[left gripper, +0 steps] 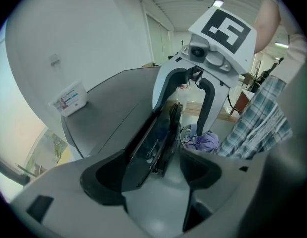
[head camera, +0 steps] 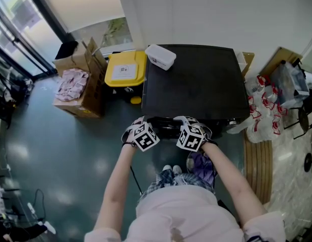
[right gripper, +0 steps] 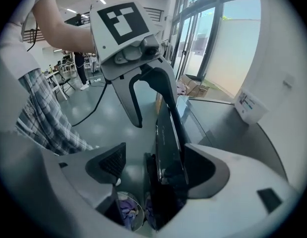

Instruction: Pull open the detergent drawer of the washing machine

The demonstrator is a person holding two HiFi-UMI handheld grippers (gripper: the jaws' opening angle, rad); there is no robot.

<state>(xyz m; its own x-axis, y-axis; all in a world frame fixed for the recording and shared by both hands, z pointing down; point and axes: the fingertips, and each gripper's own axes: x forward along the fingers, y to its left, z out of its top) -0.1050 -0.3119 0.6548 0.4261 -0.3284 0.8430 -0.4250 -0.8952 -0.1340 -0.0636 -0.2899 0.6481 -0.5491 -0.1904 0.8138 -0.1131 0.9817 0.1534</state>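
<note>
At the top front edge of the washing machine [head camera: 196, 84] we hold our 2 grippers side by side. Our left gripper [left gripper: 151, 170] is spread, with the glossy front panel [left gripper: 153, 138] between its jaws. The detergent drawer [head camera: 160, 127] sits in this panel, and we cannot see its outline. Our right gripper [right gripper: 158, 168] is spread too, astride the same edge. Free floor [head camera: 70, 145] lies at left.

From above, the person wears a pale pink short-sleeved top [head camera: 181, 213] at six o'clock. A blue-grey and white plaid lower garment [head camera: 163, 179] and white shoes [head camera: 171, 169] show just past it toward twelve. The left gripper [head camera: 143, 121] and the right gripper [head camera: 189, 120] each have a smooth pale grey shell and dark ribbed pads [right gripper: 109, 163]. Each also carries a white cube [head camera: 144, 136] printed with black square markers.
</note>
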